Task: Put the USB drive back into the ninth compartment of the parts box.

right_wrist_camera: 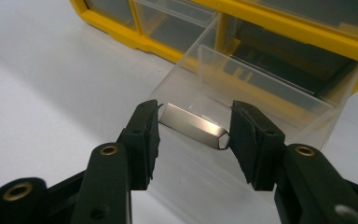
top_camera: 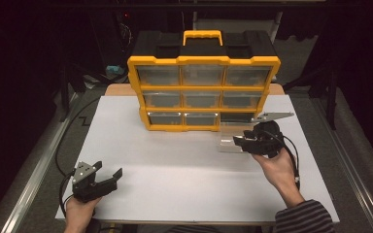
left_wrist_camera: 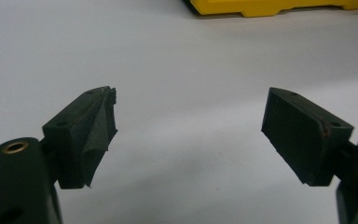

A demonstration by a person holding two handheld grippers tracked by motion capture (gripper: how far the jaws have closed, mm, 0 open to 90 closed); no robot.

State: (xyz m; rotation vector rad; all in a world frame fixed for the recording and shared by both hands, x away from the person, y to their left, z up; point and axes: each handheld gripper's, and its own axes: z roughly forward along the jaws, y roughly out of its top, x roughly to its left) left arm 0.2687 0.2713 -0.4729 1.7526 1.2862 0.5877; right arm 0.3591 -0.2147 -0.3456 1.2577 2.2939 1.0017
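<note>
A yellow and black organiser [top_camera: 204, 73] with clear drawers stands at the back of the white table [top_camera: 175, 165]. Its bottom-right drawer [top_camera: 230, 138] is pulled out and rests on the table in front of its empty slot. My right gripper [top_camera: 238, 141] hovers at the near end of that drawer [right_wrist_camera: 261, 88], shut on a short shiny metal bar [right_wrist_camera: 191, 125] held end to end between the jaws. Far off at the front left, my left gripper [top_camera: 110, 168] stands open just above the bare table, with nothing between its jaws [left_wrist_camera: 189, 116].
The organiser's base [left_wrist_camera: 270, 7] shows at the top of the left gripper view. The other drawers are pushed in. A black cable [top_camera: 70, 131] trails off the table's left side. Dark floor and a metal rail [top_camera: 34, 170] lie beyond the table's edges.
</note>
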